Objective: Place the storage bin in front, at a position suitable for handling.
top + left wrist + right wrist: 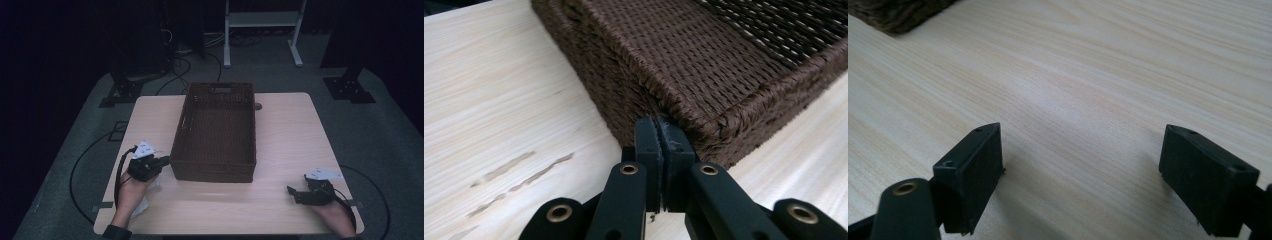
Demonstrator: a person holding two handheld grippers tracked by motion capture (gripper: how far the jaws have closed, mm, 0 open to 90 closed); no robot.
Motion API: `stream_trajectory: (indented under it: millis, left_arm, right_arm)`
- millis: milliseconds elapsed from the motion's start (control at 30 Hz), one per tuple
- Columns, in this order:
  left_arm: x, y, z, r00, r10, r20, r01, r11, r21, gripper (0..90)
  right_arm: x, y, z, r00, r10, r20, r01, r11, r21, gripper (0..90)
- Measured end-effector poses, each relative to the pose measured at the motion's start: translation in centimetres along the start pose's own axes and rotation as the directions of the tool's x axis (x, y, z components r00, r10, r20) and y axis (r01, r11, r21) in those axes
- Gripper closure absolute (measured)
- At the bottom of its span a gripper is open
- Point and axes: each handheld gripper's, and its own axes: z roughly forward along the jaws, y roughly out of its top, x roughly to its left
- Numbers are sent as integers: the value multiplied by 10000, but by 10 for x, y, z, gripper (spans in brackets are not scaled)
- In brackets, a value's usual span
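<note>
One brown wicker basket (215, 132) stood mid-surface, toward the far edge, empty. Left gripper (162, 161), fingers (647, 145) clenched on nothing, met its near-left corner, seemingly to nudge it. Right gripper (293, 192), fingers (973, 170) released, waited near the surface's (285, 135) near-right corner.

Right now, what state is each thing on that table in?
Wicker basket: upright on the table, nothing seen inside.
Left gripper: shut, nothing between its jaws, tips at the basket's near corner.
Right gripper: open, nothing between its jaws, low over bare wood.
Table: light wood, carries the basket.
</note>
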Motion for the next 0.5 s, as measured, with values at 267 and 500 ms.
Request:
stream_trajectory:
  millis: [267, 500]
  left_arm:
    - [0, -5, -6, 10000, -79, -28, 79, 10000, 38, 718]
    - [-9, -28, -21, 9998, -46, 174, 39, 9993, 370, 455]
  right_arm:
    - [0, 0, 0, 10000, 1, 12, -1, 10000, -6, 169]
    - [0, 0, 0, 10000, -4, 13, 4, 10000, -15, 168]
